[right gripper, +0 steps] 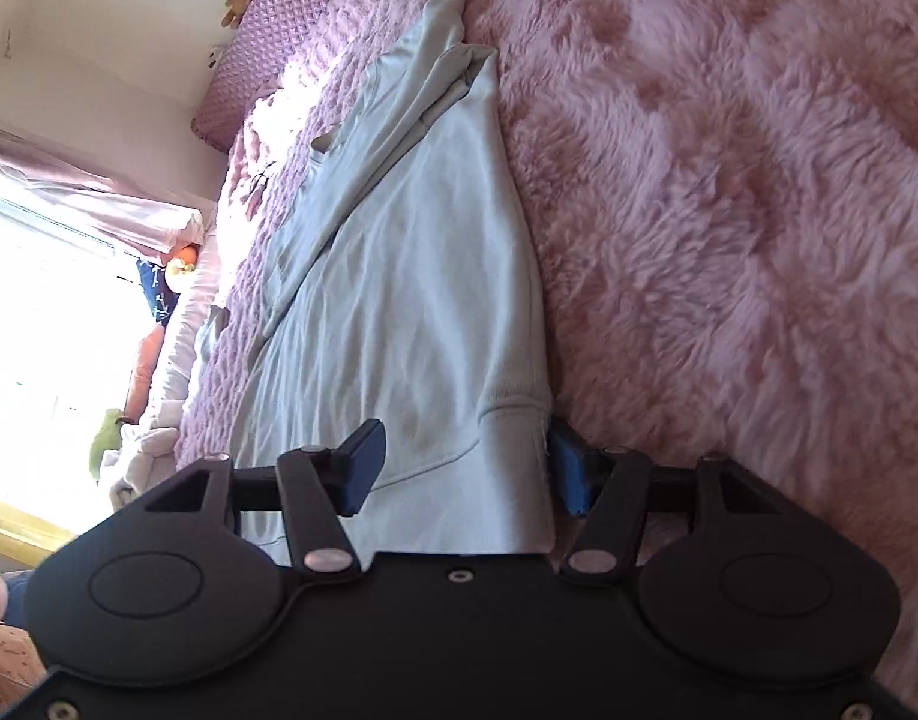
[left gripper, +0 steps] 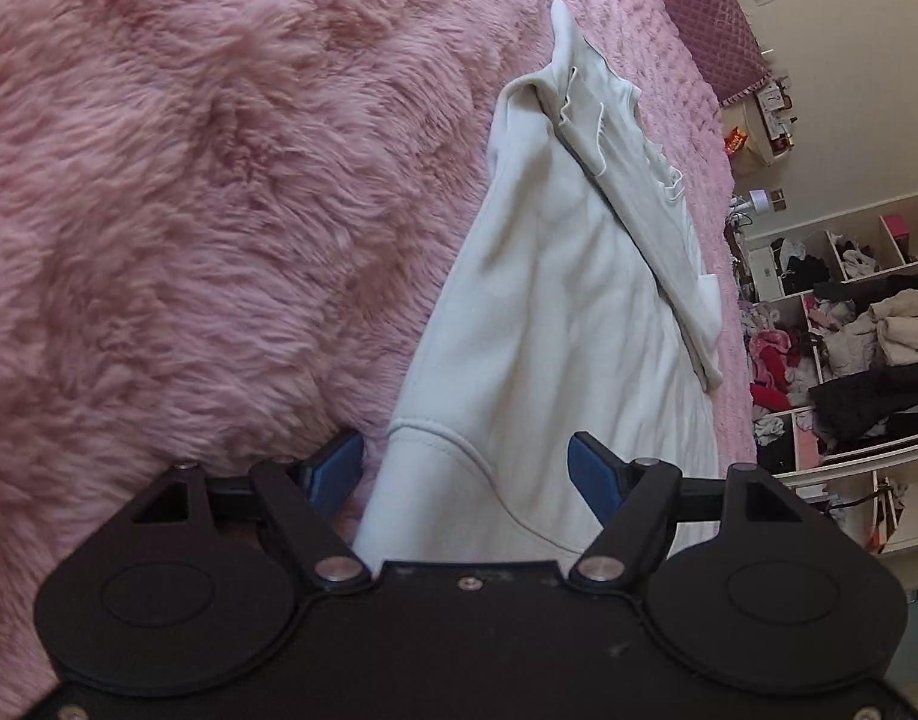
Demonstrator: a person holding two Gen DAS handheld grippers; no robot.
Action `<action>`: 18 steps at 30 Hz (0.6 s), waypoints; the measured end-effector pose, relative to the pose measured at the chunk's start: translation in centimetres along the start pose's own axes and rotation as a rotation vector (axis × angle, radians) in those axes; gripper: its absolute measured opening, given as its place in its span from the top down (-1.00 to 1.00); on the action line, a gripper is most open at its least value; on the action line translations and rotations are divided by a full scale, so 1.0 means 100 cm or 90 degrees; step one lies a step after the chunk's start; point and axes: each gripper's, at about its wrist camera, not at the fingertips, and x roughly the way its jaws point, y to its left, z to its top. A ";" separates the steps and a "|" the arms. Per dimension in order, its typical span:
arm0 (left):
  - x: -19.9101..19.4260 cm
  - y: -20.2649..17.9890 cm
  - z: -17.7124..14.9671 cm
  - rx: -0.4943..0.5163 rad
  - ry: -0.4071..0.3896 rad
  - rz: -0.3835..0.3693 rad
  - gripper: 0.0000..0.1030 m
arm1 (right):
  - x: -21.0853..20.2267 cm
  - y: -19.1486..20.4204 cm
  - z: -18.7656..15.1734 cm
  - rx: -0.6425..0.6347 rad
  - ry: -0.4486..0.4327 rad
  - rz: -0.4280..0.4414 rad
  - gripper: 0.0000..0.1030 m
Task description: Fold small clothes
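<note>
Pink shaggy bedding (left gripper: 159,210) fills most of both wrist views, and on it lies the pale cream garment (left gripper: 555,312), spread lengthwise away from me with a hemmed band at the near end. One long sleeve (left gripper: 651,252) is folded diagonally across its body, the cuff resting near the garment's far-side edge; at the far end the fabric bunches into a small peak. My left gripper (left gripper: 468,471) has its jaws spread wide, and the near hem of the garment sits in the gap between the blue pads (left gripper: 591,471), which are not closed on the cloth. My right gripper (right gripper: 465,468) is likewise wide open, straddling the same hemmed end (right gripper: 459,468), with one blue pad (right gripper: 570,474) just beside the folded edge of the fabric and the other over the cloth. In the right view the garment (right gripper: 411,276) runs along the border where the fluffy blanket (right gripper: 729,210) meets a knobbly pink bedspread (right gripper: 291,192). Beyond the bed in the left view stand open white shelves (left gripper: 849,312) stuffed with jumbled clothing. At the head of the bed is a quilted purple headboard (right gripper: 267,42), and past the bedside a bright window (right gripper: 45,324) with a pink curtain (right gripper: 87,192) and some soft toys (right gripper: 177,264).
</note>
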 end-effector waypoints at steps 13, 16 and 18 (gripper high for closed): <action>0.003 -0.023 -0.004 -0.032 -0.008 -0.004 0.85 | 0.020 0.032 -0.006 0.031 -0.006 -0.063 0.88; -0.017 -0.044 -0.009 -0.007 -0.038 -0.032 0.86 | -0.003 0.054 -0.004 -0.004 -0.039 -0.056 0.91; -0.031 -0.050 -0.019 0.004 -0.045 -0.053 0.88 | -0.025 0.060 -0.004 -0.015 -0.063 -0.049 0.91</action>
